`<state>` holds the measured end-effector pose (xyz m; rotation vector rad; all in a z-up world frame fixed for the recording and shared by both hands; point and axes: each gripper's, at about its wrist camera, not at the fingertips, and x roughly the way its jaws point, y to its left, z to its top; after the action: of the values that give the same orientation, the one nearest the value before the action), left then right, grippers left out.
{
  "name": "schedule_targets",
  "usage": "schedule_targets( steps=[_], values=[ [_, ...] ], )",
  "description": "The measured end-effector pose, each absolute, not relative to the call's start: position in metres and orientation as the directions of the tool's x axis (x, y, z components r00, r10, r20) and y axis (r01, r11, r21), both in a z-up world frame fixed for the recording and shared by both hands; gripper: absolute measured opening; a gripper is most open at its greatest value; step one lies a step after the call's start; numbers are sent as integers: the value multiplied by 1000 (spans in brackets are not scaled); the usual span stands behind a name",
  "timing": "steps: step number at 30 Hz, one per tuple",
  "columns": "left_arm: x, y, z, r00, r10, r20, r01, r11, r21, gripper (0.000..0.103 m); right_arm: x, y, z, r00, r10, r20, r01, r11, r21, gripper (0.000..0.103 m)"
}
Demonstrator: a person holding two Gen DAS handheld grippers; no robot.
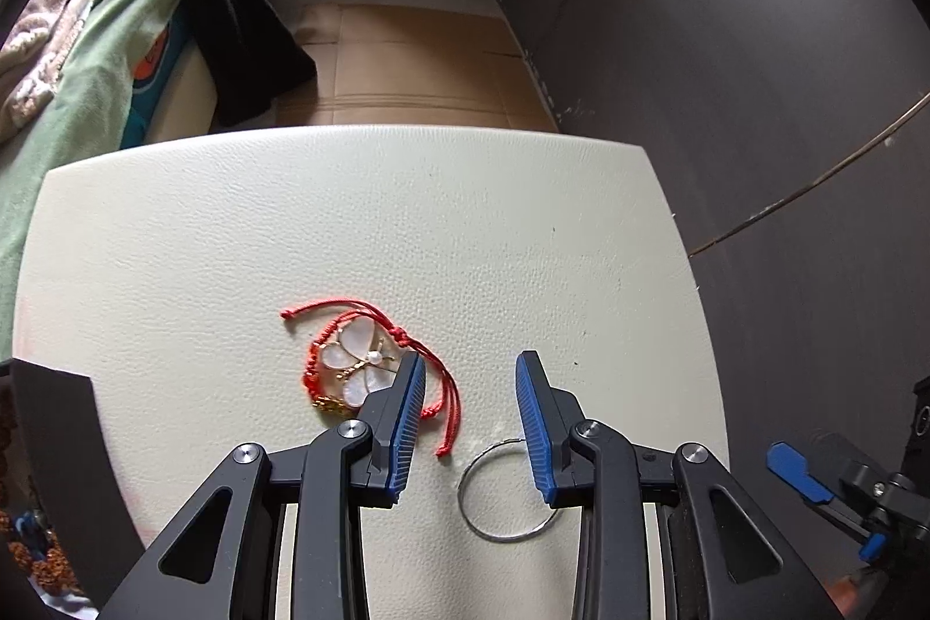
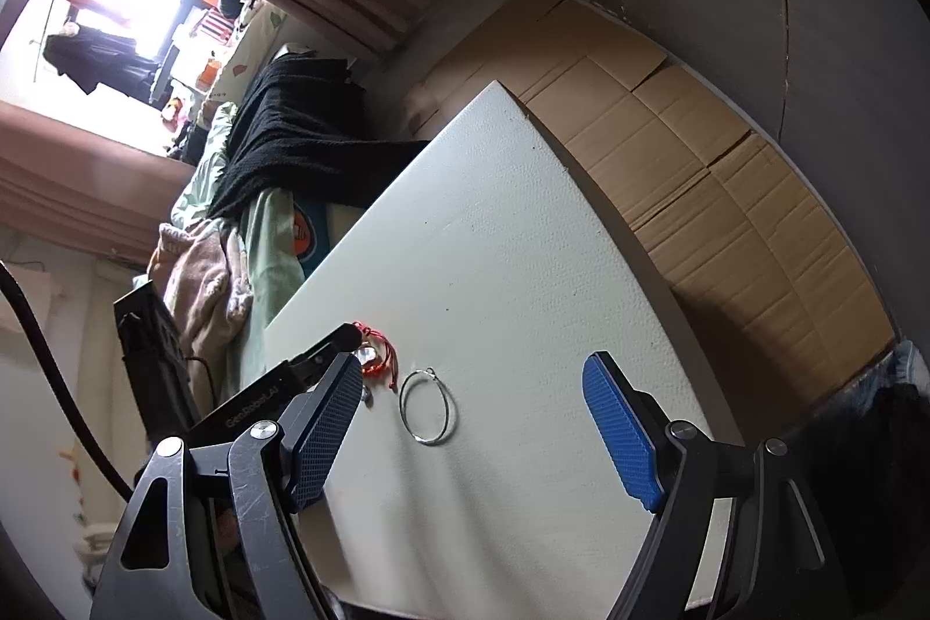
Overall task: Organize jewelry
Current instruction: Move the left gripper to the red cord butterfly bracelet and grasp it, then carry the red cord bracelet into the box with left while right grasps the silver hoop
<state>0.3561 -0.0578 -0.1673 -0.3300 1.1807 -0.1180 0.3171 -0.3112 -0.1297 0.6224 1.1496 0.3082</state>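
Both tongs hang over the pale textured table (image 1: 407, 225), with the jewelry lying near the left pair's tips.

The left tongs (image 1: 471, 376) point steeply down at the table, their blue-padded fingers (image 1: 532, 422) partly apart with nothing gripped between them. The red braided cord bracelet (image 1: 430, 370) and the white-petalled flower brooch with gold edging (image 1: 354, 364) lie together at about ten o'clock from the gap, the left finger's tip overlapping the cord in this view; whether it touches cannot be told. The thin silver wire hoop (image 1: 500, 498) lies flat at about six o'clock, partly under the right finger. The right tongs (image 2: 471, 416) stand wide and empty, tilted down toward the table, with the hoop lying between their fingers, nearer the left one, at about ten o'clock from the gap.
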Motion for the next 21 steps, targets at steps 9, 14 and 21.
schedule_targets(
  steps=[9, 14, 21],
  values=[
    [363, -66, -181, 370, -171, -913, -120, 966, -229, 29, 315, -319, -130, 396, 549, -736, 88, 775, 626, 79],
    [360, -79, -181, 386, -66, -920, -71, 992, -101, 14, 315, -322, -131, 395, 553, -733, 94, 770, 632, 79],
    [350, -74, -180, 357, -116, -927, -44, 989, -141, 0, 315, -324, -132, 396, 555, -732, 98, 767, 634, 79]
  ],
)
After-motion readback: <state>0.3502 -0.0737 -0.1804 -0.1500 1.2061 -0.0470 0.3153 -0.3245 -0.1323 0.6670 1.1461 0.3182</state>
